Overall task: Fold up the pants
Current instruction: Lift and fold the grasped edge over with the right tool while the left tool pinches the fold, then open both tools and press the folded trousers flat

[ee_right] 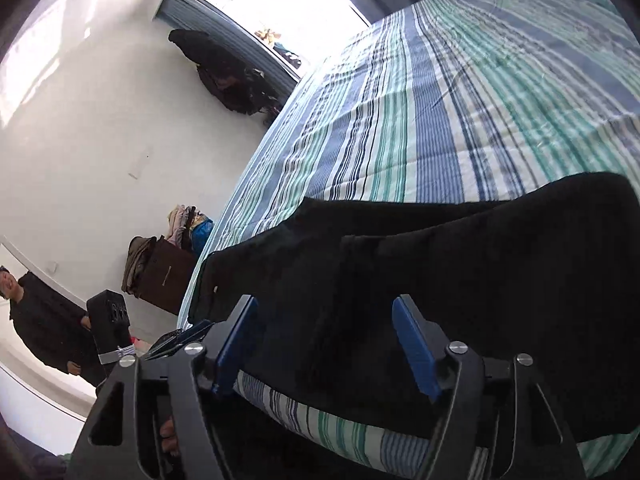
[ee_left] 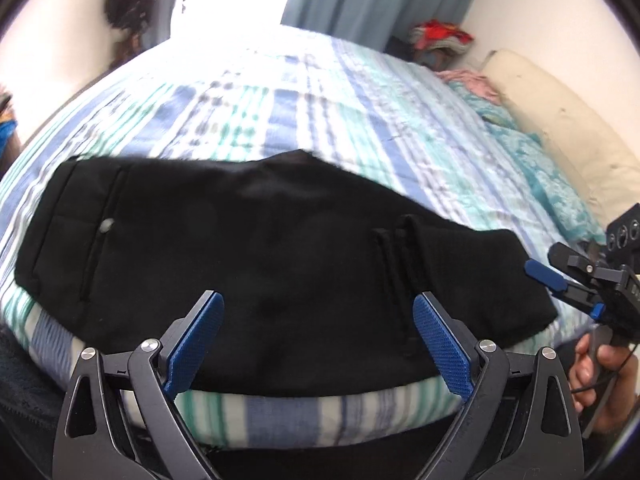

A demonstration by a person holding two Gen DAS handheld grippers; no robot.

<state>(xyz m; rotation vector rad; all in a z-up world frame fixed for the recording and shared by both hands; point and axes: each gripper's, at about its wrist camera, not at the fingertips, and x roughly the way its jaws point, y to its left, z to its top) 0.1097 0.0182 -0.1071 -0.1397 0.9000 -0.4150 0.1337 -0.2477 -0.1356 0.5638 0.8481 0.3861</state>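
Observation:
Black pants (ee_left: 260,248) lie folded along the near edge of a bed with a striped blue, green and white cover (ee_left: 288,96). My left gripper (ee_left: 318,300) is open and empty, just above the pants' near edge. My right gripper (ee_right: 324,304) is open and empty over the pants (ee_right: 460,272) at their right end; it also shows in the left wrist view (ee_left: 560,284), beside the pants' right edge. The left gripper shows in the right wrist view (ee_right: 180,336), at the bed's edge.
A cream headboard cushion (ee_left: 560,128) and teal pillows (ee_left: 532,160) lie at the right of the bed. Clothes are piled at the far corner (ee_left: 440,40). A brown box with clothes (ee_right: 160,272) stands beside the bed. A person in black (ee_right: 40,312) stands at left.

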